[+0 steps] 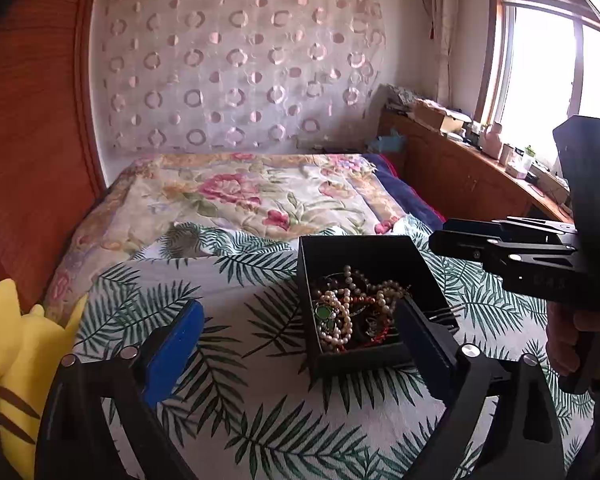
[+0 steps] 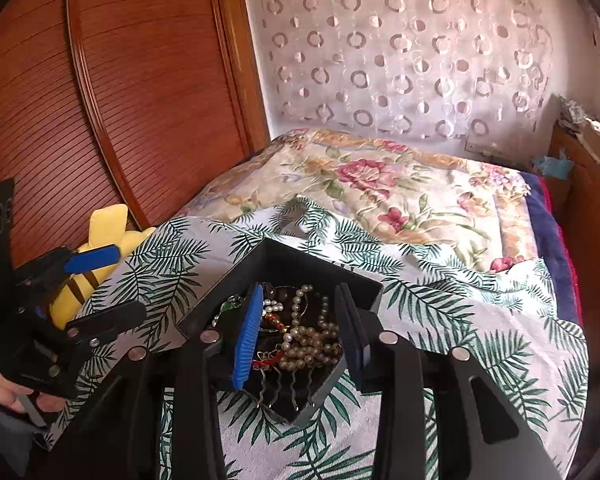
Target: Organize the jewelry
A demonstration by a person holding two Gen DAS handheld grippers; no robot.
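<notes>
Right tool (image 2: 300,330) hovering half-open over box (image 2: 356,280), beads (image 2: 312,344) sitting between pads, ungripped. Left tool (image 1: 300,332) gaping wide, empty, box at 1 o'clock on bed (image 1: 236,292). Sorting starting; next: pinching one strand.

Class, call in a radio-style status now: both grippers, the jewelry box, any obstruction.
Left gripper wide open, empty, beside the box. Right gripper part open over the jewelry, nothing pinched. Black jewelry box uncovered on the palm-print sheet, pearl strands tangled inside. No obstruction.
</notes>
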